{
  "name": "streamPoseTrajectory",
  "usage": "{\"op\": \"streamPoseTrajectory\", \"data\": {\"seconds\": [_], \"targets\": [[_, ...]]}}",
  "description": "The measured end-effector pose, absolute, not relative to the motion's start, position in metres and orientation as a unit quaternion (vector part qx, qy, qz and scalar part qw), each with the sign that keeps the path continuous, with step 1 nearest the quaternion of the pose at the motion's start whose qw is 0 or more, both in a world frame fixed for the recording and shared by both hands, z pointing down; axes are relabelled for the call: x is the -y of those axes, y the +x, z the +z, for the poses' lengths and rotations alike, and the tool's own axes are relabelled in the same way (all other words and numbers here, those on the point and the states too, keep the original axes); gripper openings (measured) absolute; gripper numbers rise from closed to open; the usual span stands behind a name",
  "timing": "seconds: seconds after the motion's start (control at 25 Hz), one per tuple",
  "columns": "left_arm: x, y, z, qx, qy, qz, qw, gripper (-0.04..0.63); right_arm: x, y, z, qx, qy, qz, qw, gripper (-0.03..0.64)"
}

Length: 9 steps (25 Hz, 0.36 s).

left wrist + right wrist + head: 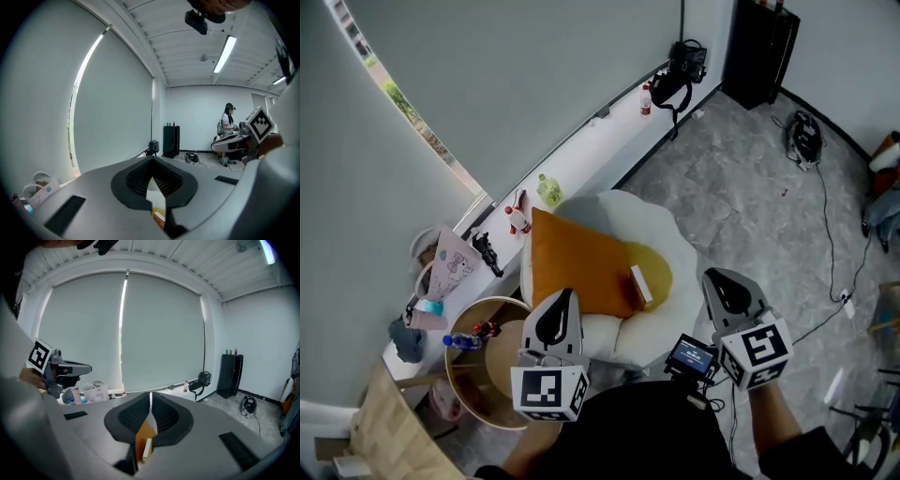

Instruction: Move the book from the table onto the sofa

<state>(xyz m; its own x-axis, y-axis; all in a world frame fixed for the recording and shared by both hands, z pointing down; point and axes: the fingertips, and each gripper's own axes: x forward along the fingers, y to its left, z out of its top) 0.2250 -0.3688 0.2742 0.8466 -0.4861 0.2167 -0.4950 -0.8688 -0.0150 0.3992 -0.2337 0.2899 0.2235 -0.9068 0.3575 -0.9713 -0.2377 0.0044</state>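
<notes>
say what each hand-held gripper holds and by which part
Nothing. Left hand-held gripper and right hand-held gripper are both shut, empty; the book lies on the sofa.
</notes>
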Motion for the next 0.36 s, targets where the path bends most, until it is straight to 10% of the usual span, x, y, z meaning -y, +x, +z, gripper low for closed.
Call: {"op": "streamPoseTrajectory", "data": {"seconds": [0.36], "targets": [[0.3612, 0.2247, 0.2734, 0.256, 0.96, 0.11, 0.006, 0.008, 0.2298, 0.4012, 0.2854, 0.609, 0.773, 0.136, 0.119, 0.026]]}}
